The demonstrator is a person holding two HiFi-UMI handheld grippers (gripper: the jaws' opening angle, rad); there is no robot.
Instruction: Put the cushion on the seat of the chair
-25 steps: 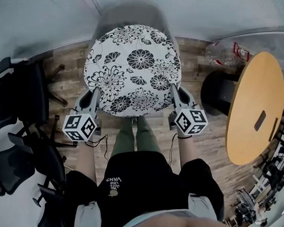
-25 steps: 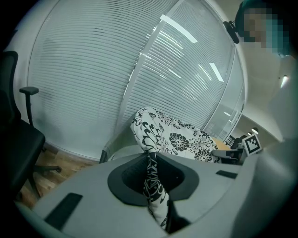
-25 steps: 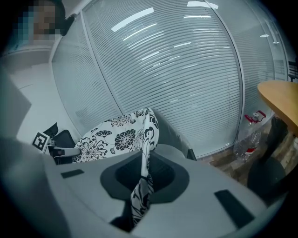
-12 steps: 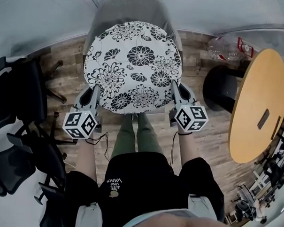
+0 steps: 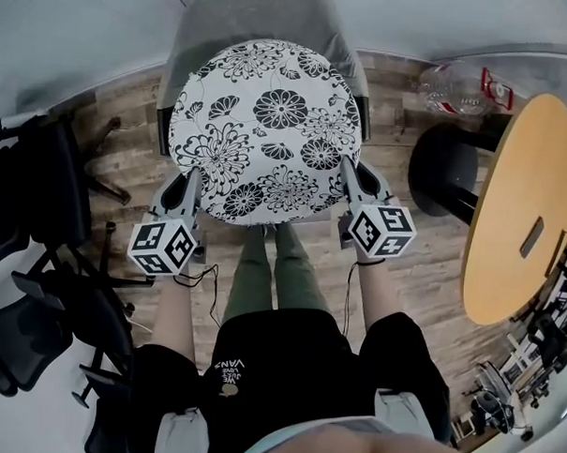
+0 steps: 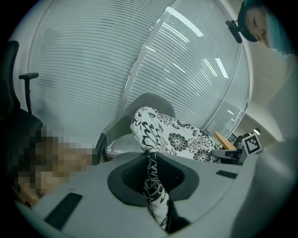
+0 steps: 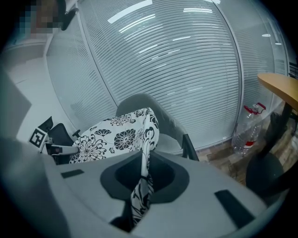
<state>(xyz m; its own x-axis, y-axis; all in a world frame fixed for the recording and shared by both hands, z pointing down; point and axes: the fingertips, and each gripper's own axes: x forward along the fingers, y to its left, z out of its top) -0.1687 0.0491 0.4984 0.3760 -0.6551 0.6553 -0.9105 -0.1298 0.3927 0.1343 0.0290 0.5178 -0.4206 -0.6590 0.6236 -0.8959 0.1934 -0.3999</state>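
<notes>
Pinching floral cushion (image 5: pixel 264 126) — left gripper (image 5: pixel 193 181) and right gripper (image 5: pixel 346 169) jaws on opposite edges, above grey chair (image 5: pixel 264 18).

left: office chairs (image 5: pixel 21 336) | right: round table (image 5: pixel 516 175) | ahead: chair (image 5: pixel 265 12) backrest

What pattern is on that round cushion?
The cushion is white with black flowers and leaves, clearest in the head view.
</notes>
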